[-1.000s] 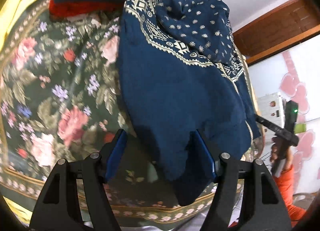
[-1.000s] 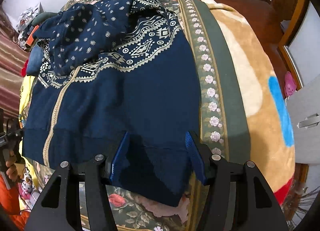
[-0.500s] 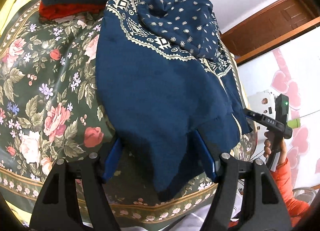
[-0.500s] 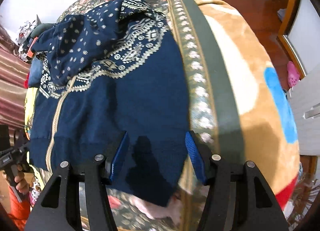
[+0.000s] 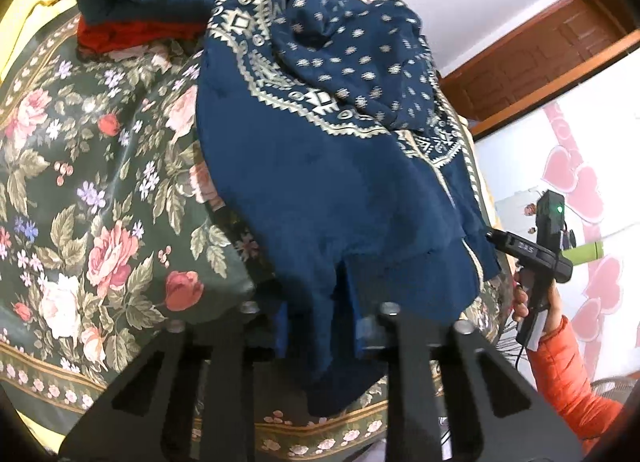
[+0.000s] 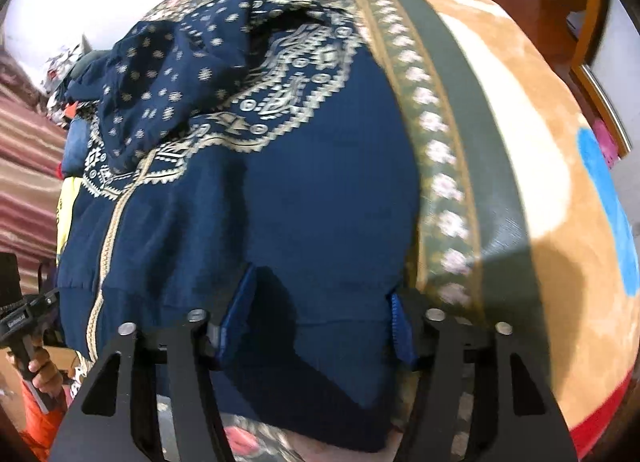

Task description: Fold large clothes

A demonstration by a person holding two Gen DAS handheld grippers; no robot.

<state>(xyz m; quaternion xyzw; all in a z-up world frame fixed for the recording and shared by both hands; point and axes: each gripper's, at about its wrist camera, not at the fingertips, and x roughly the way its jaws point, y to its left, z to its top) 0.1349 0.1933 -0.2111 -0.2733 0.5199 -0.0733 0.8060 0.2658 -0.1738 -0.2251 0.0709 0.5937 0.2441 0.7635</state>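
A navy hooded sweater [image 5: 304, 166] with a cream geometric band and a dotted hood lies on a floral bedspread [image 5: 92, 182]; it also shows in the right wrist view [image 6: 304, 190]. My left gripper [image 5: 320, 322] has its blue pads close together around the sweater's bottom hem, which hangs down between them. My right gripper [image 6: 316, 322] is open, its blue pads spread wide at the other hem corner, with cloth lying between them. The right gripper body also appears in the left wrist view [image 5: 536, 250].
Folded blue and red clothes [image 5: 136, 2] are stacked at the far side of the bed. A tan blanket [image 6: 528, 166] lies right of the sweater. A wooden door frame [image 5: 540, 46] and a heart-decorated wall [image 5: 580, 190] stand beyond the bed.
My left gripper's pads have closed in on the sweater's hem. My right gripper has moved closer over the hem and stayed open. The hem looks lifted slightly.
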